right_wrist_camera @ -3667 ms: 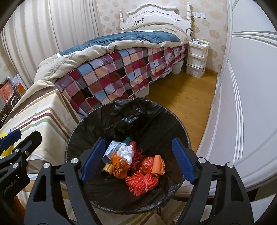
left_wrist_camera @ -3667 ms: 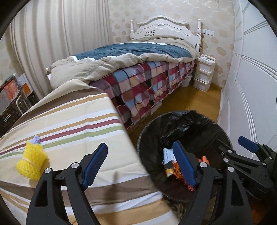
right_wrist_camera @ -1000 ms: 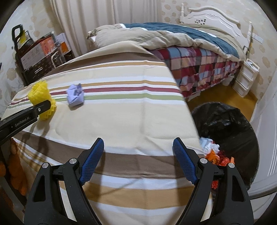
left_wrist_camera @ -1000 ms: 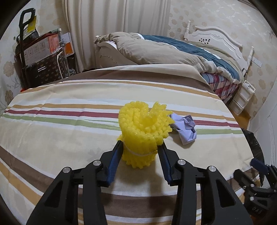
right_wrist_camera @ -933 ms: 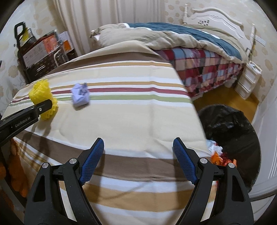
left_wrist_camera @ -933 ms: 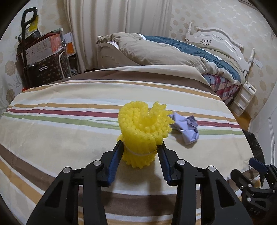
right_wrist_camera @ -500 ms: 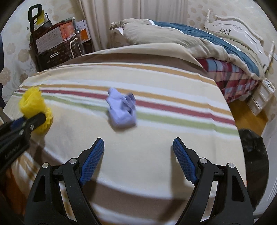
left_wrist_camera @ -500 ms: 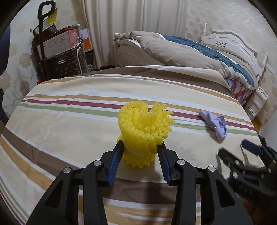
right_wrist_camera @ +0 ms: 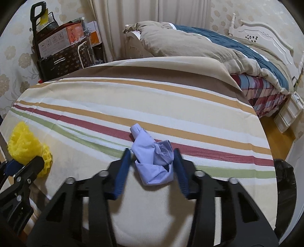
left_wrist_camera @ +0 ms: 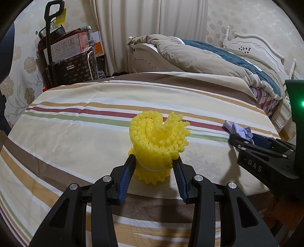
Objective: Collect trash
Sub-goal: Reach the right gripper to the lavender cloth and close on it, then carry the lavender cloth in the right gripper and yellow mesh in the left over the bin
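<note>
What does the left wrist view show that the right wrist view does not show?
Only the left wrist view: the left hand-held gripper shut on the yellow foam net, and a green light at the right edge.

Only the right wrist view: the black trash bin, and the right hand-held gripper closing around the crumpled lilac paper.

Both: net, paper, striped cloth, bed.

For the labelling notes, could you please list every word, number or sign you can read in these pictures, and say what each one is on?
"DAS": on the black side of the right gripper, seen from the left wrist view.
"11" and "8": in small squares on the white cardboard box by the wall.
Other print on that box, the orange box and the yellow tag on the black handle: too small or blurred to read.
</note>
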The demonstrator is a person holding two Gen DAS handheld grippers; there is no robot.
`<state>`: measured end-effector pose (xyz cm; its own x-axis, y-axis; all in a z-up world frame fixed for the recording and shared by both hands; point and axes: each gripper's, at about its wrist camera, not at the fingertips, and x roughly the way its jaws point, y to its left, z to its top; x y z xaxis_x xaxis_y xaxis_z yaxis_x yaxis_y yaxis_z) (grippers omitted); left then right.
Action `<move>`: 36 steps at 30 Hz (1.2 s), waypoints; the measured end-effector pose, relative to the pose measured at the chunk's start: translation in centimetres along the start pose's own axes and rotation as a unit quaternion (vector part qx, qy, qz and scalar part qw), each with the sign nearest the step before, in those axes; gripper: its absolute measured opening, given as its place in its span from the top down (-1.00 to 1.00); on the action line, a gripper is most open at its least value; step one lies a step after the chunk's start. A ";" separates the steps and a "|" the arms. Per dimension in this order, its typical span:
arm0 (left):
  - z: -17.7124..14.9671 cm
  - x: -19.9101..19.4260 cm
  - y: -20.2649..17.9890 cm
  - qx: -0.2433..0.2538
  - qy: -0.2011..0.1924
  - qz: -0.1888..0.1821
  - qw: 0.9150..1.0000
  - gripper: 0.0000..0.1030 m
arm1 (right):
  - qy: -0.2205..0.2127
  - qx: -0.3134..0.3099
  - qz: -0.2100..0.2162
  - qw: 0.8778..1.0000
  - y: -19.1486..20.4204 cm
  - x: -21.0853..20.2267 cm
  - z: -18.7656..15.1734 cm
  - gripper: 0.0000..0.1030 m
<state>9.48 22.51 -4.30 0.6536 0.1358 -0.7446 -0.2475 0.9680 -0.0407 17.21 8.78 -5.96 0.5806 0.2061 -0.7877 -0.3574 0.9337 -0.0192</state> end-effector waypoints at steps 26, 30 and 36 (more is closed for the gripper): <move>-2.4 -4.0 -11.0 0.068 -0.015 -0.087 0.994 0.18 | -0.049 0.100 -0.035 0.993 -10.6 -10.2 -8.5 0.32; -3.2 -4.8 -13.8 0.089 -0.020 -0.107 0.990 0.18 | -0.059 0.120 -0.056 0.989 -13.2 -11.8 -10.0 0.32; -4.2 -5.6 -18.0 0.119 -0.021 -0.133 0.984 0.18 | -0.068 0.149 -0.092 0.982 -17.2 -13.6 -12.4 0.32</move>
<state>7.28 3.46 -2.17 0.7027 -0.1247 -0.7005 0.1066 0.9919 -0.0696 6.43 -13.70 -2.56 0.7151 0.0434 -0.6977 -0.0186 0.9989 0.0431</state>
